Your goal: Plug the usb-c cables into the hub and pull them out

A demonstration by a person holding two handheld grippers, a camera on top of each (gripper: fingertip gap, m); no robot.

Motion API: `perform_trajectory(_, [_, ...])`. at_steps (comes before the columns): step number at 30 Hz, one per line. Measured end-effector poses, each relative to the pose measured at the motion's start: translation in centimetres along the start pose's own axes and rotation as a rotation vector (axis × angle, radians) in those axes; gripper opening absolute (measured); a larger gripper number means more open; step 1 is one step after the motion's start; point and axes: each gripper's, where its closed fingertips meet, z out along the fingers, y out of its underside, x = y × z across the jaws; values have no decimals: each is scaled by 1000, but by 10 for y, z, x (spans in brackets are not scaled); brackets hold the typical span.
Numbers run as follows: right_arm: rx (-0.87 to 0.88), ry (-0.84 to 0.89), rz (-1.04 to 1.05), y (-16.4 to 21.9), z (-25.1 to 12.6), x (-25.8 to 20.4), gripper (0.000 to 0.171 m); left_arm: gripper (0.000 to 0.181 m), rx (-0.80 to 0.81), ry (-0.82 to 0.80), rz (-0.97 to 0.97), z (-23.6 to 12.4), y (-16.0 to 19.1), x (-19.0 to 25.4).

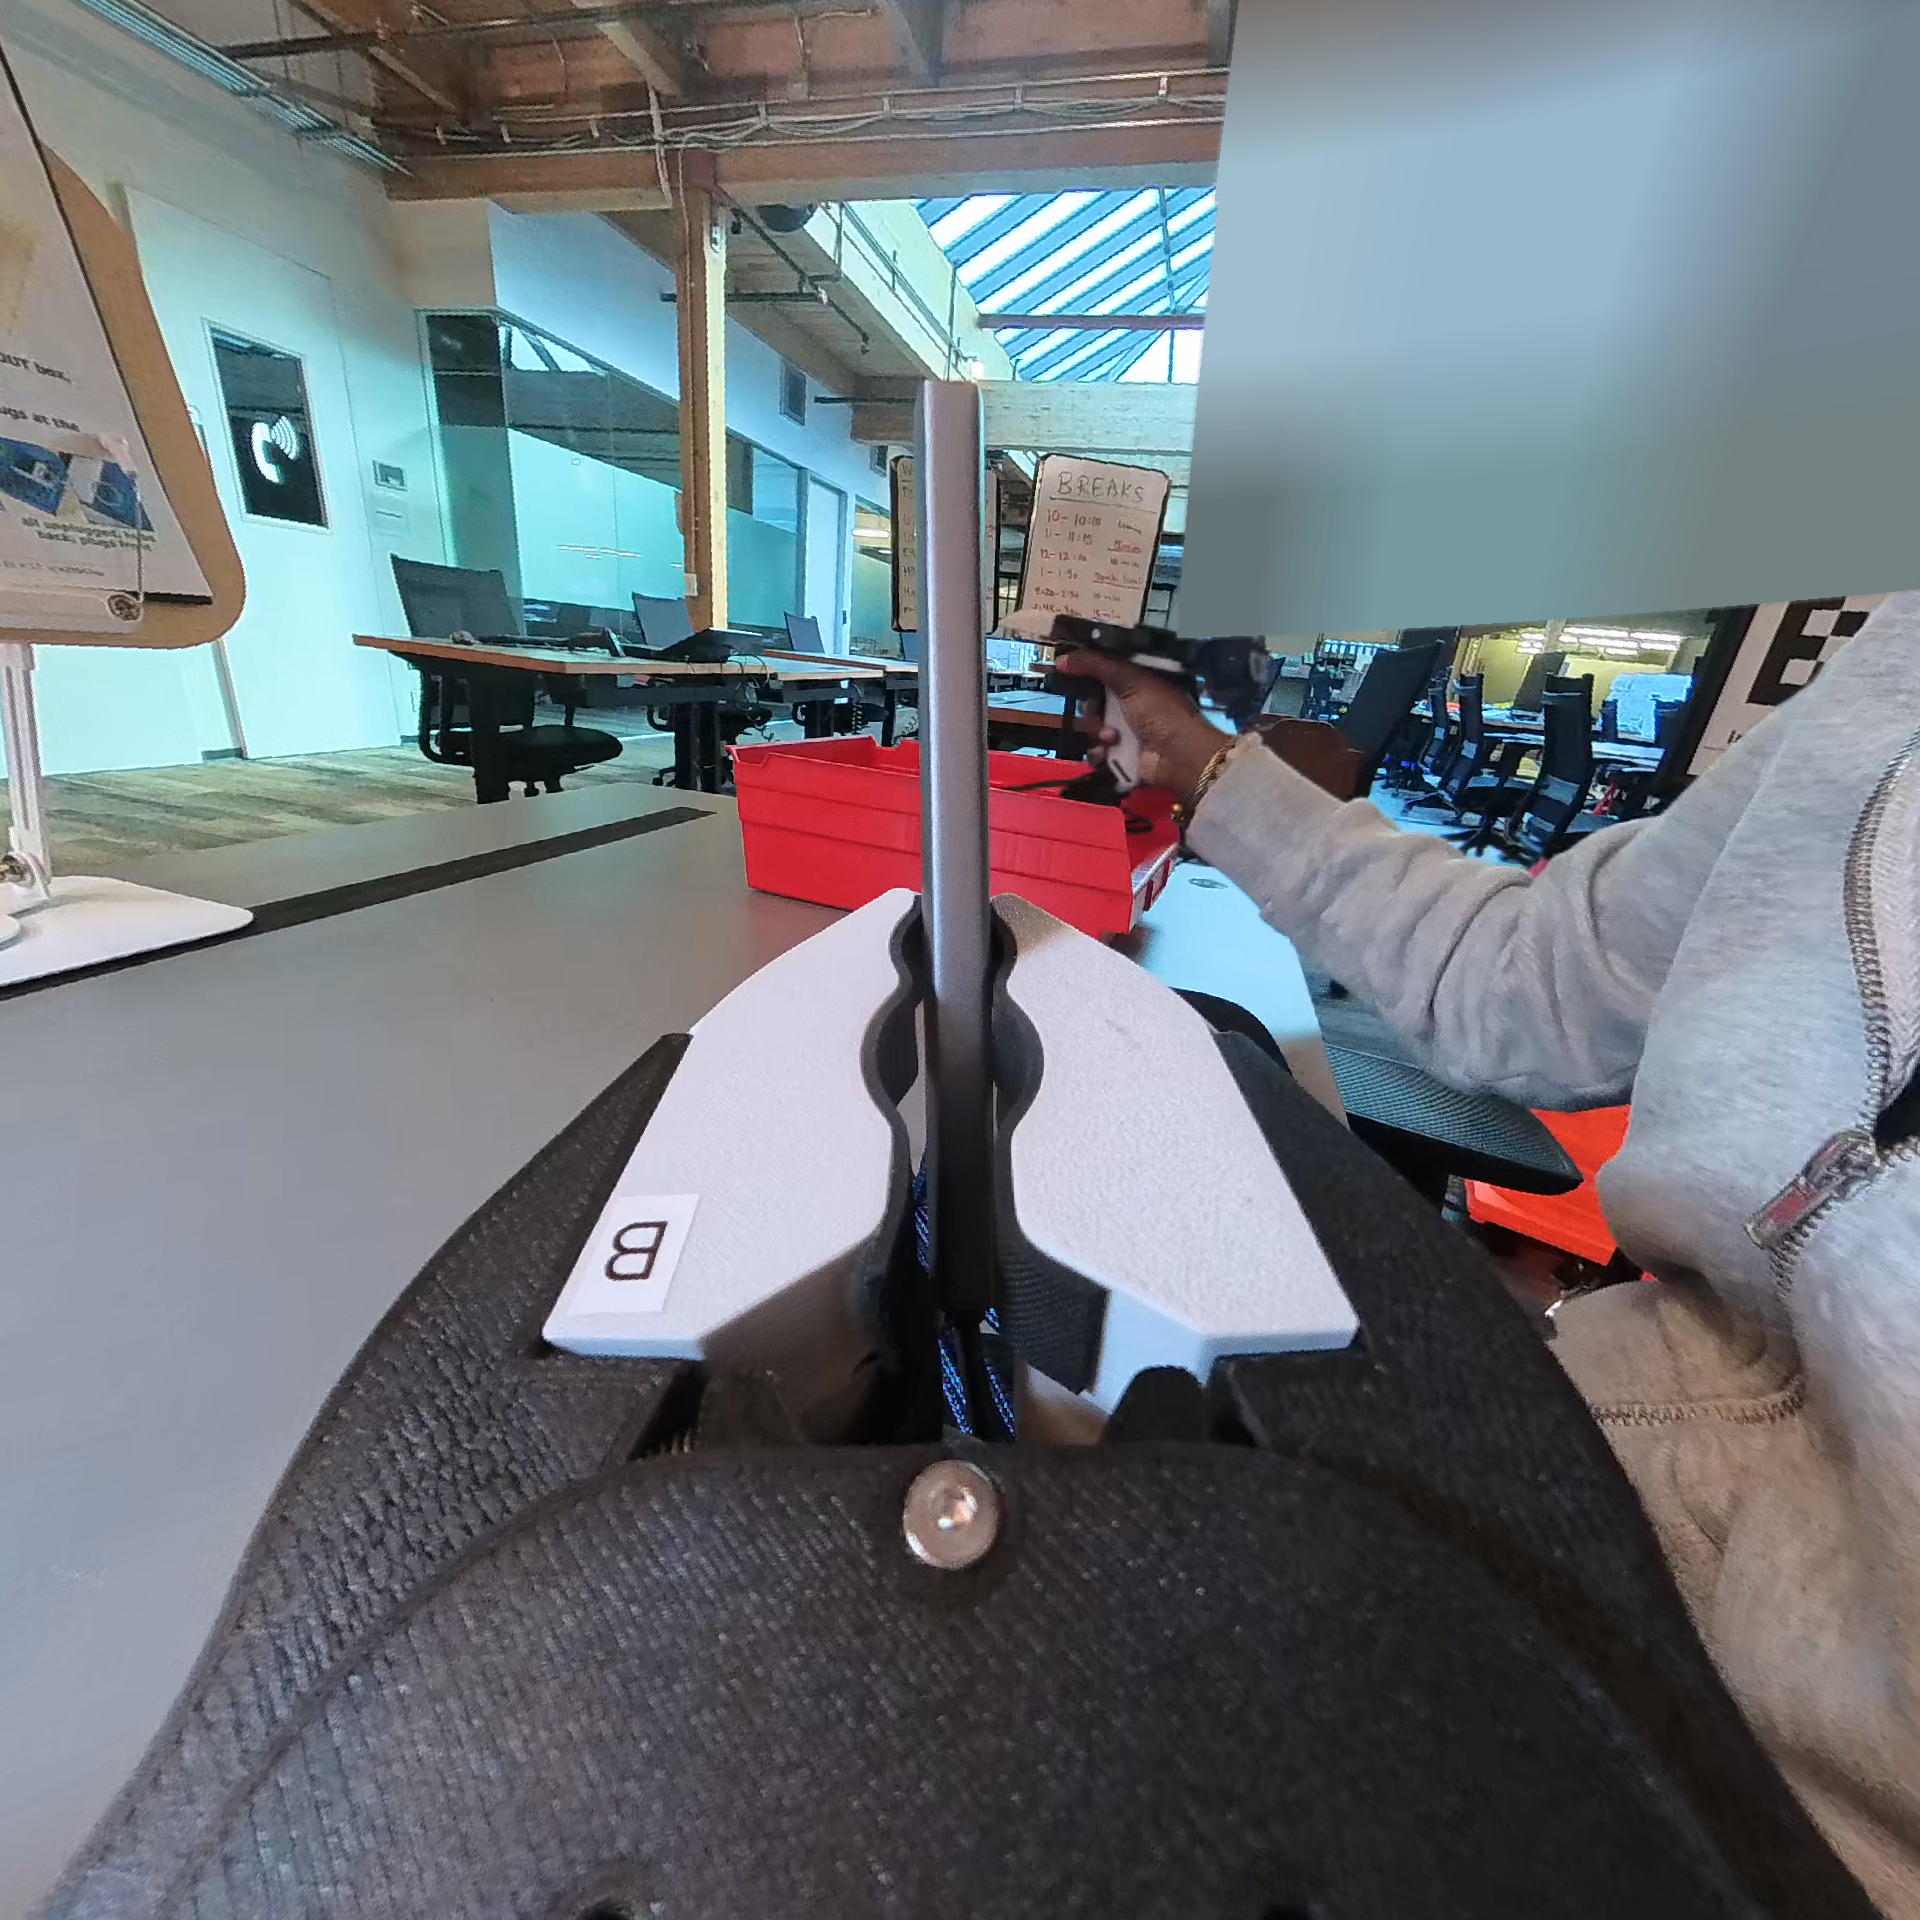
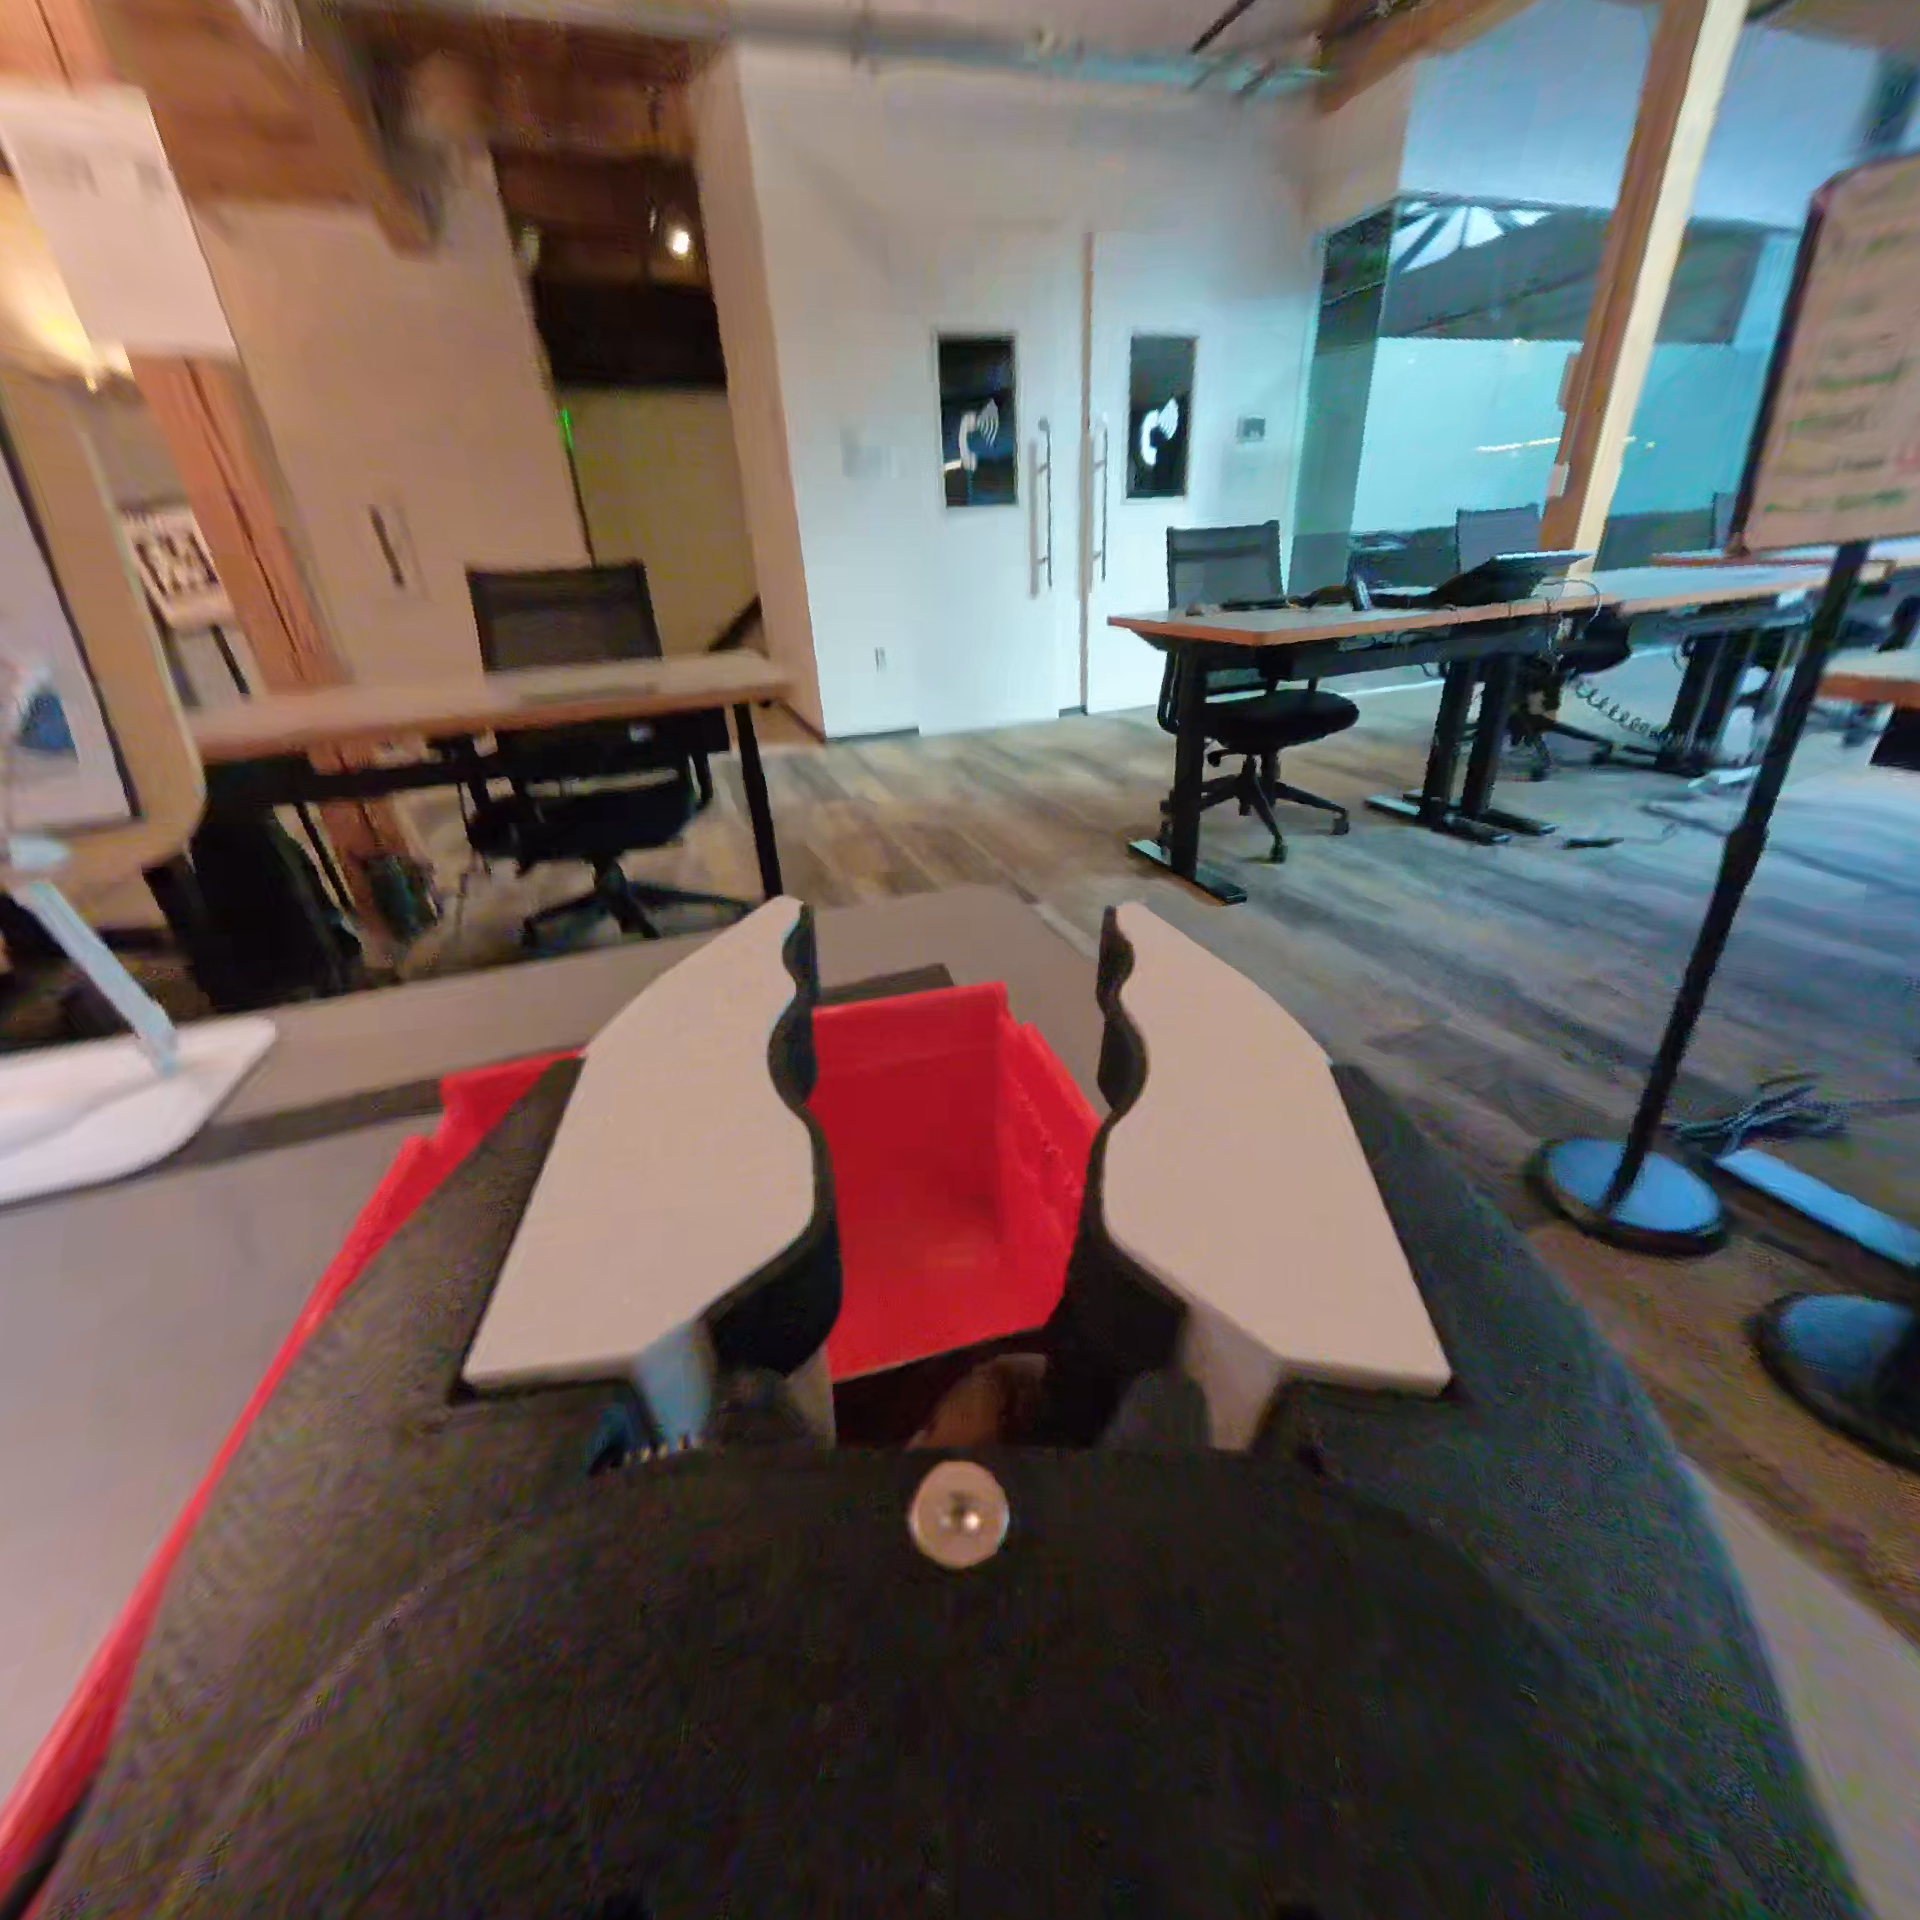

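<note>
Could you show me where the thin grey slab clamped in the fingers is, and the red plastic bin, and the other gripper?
Thin grey metal hub [image 1: 951,665], left wrist view: its narrow edge.
Red plastic bin [image 1: 831,821], left wrist view: ribbed side wall.
Right gripper [image 2: 956,977], right wrist view: gap between open fingertips.

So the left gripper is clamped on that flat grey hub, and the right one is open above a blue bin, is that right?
Almost. The left gripper is indeed shut on the flat grey hub, held edge-on and upright. The right gripper is open, but the bin under it is red, not blue. The right wrist view shows the red bin between the open fingers, and the left wrist view shows it on the table too.
</note>
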Motion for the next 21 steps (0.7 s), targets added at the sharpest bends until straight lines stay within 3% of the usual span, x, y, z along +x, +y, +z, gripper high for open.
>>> perform_trajectory(2, [74, 10, 173, 3, -1, 9, 52, 9, 2, -1, 1, 0, 0, 0])
perform_trajectory(5, [170, -23, 269, -1, -9, 11, 44, 9, 5, -1, -6, -1, -1, -1])
perform_trajectory(9, [235, -212, 366, -17, -20, 4, 46, 10, -1, 4, -1, 0, 0, 0])
perform_trajectory(12, [361, -375, 637, -36, -33, 14, 56, 10, -4, 4, 5, 0, 0, 1])
perform_trajectory(14, [375, -487, 717, -40, -41, 17, 54, 10, -4, 3, 4, 0, 0, 1])
perform_trajectory(16, [256, -570, 611, -31, -44, 3, 53, 10, -4, 3, 1, 0, 1, 0])
perform_trajectory(18, [158, -580, 374, -20, -44, -17, 72, 10, -4, 2, -1, 0, 1, 0])
perform_trajectory(21, [175, -643, 62, -18, -51, -49, 93, 10, -5, 1, -1, 0, 1, 0])
